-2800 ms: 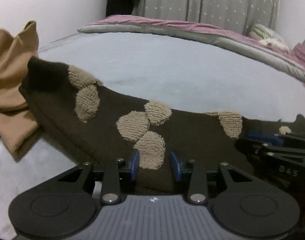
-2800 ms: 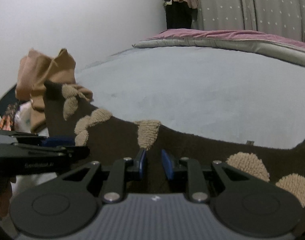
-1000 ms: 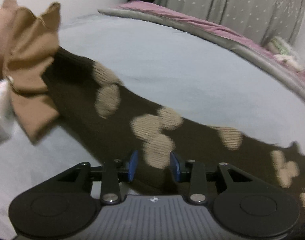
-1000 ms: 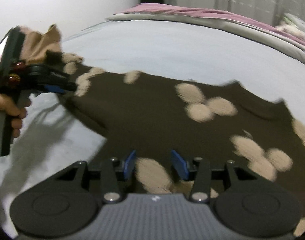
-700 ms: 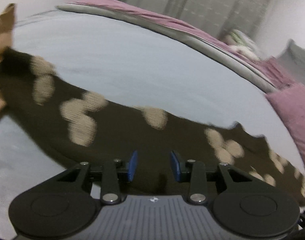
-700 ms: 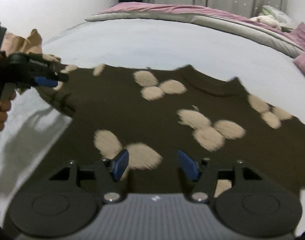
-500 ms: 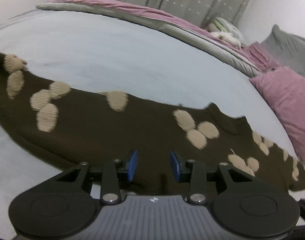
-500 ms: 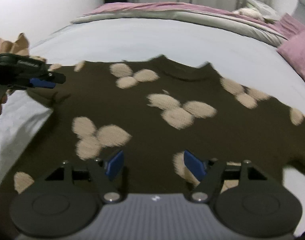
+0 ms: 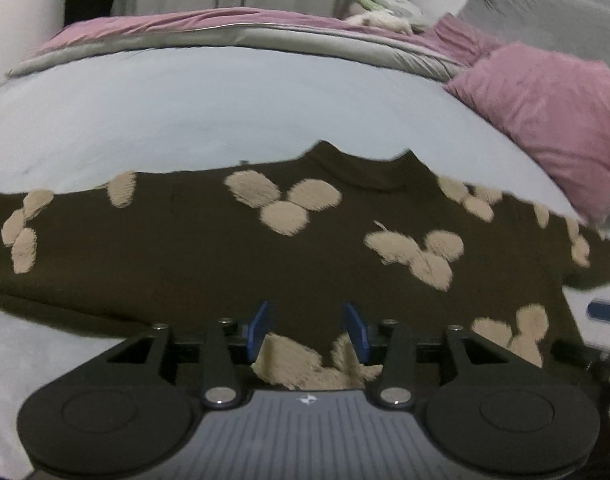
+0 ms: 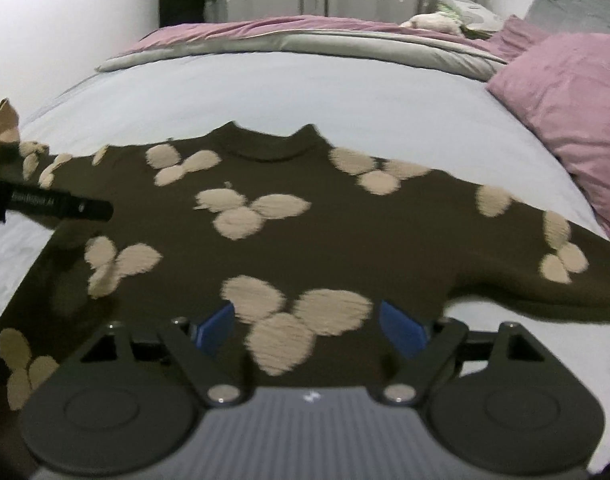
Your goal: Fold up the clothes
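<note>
Right wrist view showed the brown sweater [image 10: 305,240] now spread flat on the bed [image 10: 265,92] (earlier bunched); right gripper [image 10: 309,330] and left gripper [image 9: 308,326] both spread, ready for folding.

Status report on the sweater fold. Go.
Left gripper open, low over hem. Right gripper open wide, holding nothing. Brown sweater spread flat on bed, neck away, unfolded. Pink pillow near right sleeve, not blocking.
</note>
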### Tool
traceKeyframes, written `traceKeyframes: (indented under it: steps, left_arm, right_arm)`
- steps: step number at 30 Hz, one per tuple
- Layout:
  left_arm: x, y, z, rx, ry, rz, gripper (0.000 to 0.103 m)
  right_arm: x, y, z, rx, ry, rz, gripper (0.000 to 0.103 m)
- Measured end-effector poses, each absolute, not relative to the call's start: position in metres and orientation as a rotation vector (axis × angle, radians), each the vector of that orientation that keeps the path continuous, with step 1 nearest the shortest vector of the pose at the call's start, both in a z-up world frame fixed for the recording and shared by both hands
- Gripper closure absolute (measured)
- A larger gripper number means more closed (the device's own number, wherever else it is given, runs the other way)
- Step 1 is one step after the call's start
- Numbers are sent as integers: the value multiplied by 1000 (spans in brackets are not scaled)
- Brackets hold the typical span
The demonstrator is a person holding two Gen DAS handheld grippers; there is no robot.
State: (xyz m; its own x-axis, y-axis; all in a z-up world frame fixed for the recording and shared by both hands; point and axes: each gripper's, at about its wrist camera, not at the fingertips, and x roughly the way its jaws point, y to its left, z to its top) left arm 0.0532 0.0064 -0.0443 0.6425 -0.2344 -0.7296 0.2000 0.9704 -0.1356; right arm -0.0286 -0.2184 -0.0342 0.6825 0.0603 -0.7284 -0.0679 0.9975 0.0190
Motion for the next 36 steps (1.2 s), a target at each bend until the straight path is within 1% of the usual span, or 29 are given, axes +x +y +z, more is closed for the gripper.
traceKeyframes:
  steps: [2,4,5,7,11,13,15,20,30,36]
  left_arm:
    - [49,-1,-45,-20,837,-246,52]
    - [46,-7,-45,-5,837,-242,45]
    - [44,-10,-46,3,836,-240,43]
    - [42,-15,-46,12,837,-236,33]
    - [41,-22,-47,12,844,-242,25]
    - [42,-25,-50,9,851,-254,15]
    - [42,-27,-53,10,857,-259,12]
    - [45,-29,-60,-1,874,-252,10]
    - [52,-32,-73,-51,866,-270,4]
    - [56,-31,-75,-75,837,-269,3]
  right_arm:
    - [-32,-228,-33,1,809,58,13]
    - [-34,-239,-33,12,804,40,12]
    - [-36,-244,-32,17,802,29,12]
    - [-37,-254,-32,30,796,7,10]
    - [-38,-275,-35,70,794,-43,10]
    - [-37,-285,-37,90,795,-67,10]
    - [-36,-295,-40,105,792,-96,10]
    - [-27,-321,-48,171,782,-172,6]
    - [-15,-365,-71,310,776,-313,6]
    - [-6,-394,-84,442,765,-392,6]
